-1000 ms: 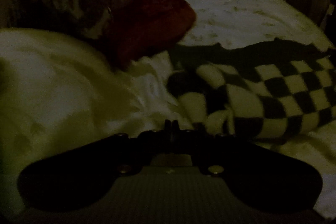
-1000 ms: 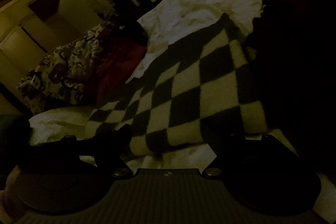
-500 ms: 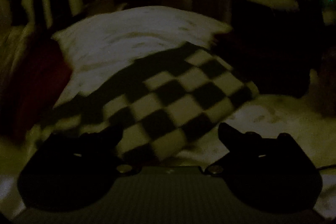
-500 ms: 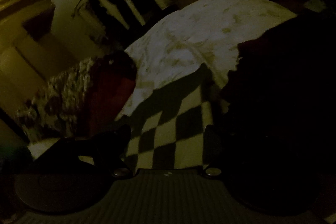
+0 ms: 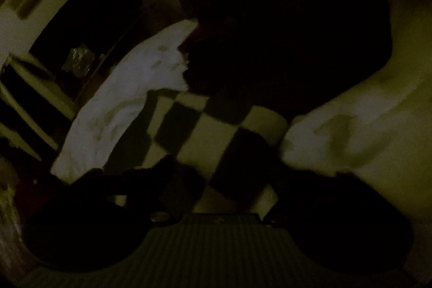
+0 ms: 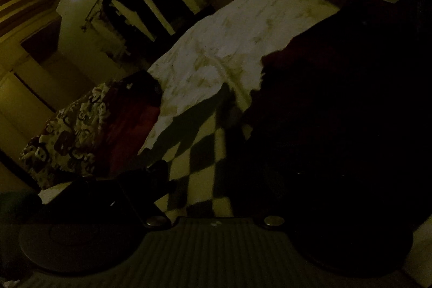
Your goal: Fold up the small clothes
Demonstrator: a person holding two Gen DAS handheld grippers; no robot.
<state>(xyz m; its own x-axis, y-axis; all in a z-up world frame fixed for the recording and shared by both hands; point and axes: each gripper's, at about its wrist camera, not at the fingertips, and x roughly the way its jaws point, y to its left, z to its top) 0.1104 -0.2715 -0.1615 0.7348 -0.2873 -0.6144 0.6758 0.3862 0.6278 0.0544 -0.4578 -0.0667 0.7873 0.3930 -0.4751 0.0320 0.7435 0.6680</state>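
Note:
A black-and-white checkered cloth (image 5: 224, 131) lies spread on the bed, seen in both wrist views. In the dim left wrist view my left gripper (image 5: 226, 172) is low over its near edge. The jaws are closing with the cloth between the fingers, and I see no pad pressing on it. The right wrist view has the same cloth (image 6: 199, 153) running in between the fingers of my right gripper (image 6: 210, 177). Its left finger (image 6: 159, 169) shows, but its right finger is lost in shadow, so the grip is unclear.
A white floral bedsheet (image 6: 243, 45) covers the bed. A patterned pillow (image 6: 67, 131) and a red cloth (image 6: 129, 131) lie at the left. A large dark shape (image 6: 351, 99) fills the right side. White shelving (image 6: 151, 4) stands beyond the bed.
My left gripper swung across the bed and rolled. Its jaws went from shut to wide apart, then narrowed around the checkered cloth's edge. The right gripper moved closer in over the cloth.

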